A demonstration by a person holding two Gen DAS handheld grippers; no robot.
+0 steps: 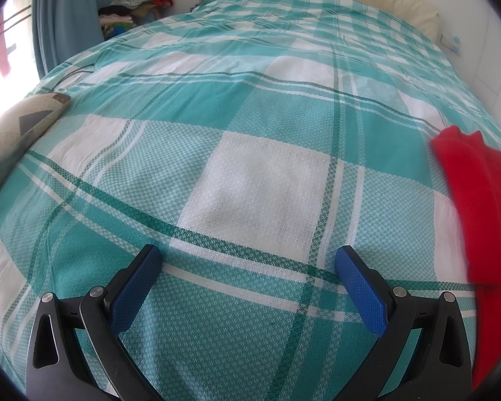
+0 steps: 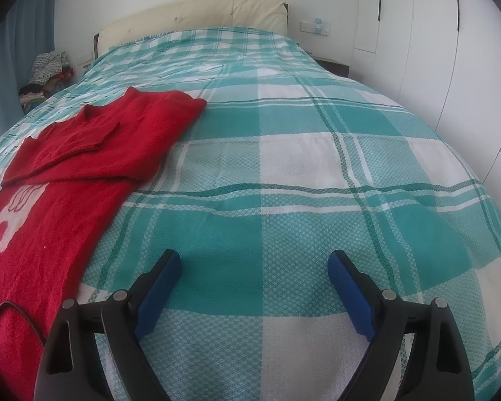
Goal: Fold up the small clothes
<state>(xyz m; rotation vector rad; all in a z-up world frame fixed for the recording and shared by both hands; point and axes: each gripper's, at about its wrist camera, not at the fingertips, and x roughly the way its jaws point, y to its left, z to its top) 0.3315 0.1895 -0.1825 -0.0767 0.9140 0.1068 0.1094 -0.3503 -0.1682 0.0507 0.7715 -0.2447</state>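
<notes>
A small red sweater point(image 2: 93, 147) with a white figure on its front lies on the teal and white checked bedspread point(image 2: 300, 153); its upper part with the sleeves is folded over the body. In the left wrist view the sweater point(image 1: 481, 200) shows at the right edge. My left gripper point(image 1: 248, 257) hovers open over bare bedspread point(image 1: 250, 167), left of the sweater, nothing between its blue pads. My right gripper point(image 2: 254, 260) stands open over the bedspread just right of the sweater's lower edge, holding nothing.
A beige patterned cushion point(image 1: 16, 130) lies at the bed's left edge. A cream headboard point(image 2: 197, 16) stands at the far end. A pile of clothes point(image 1: 133, 3) sits beside blue curtains point(image 1: 63, 13). White wardrobe doors point(image 2: 451, 50) line the right wall.
</notes>
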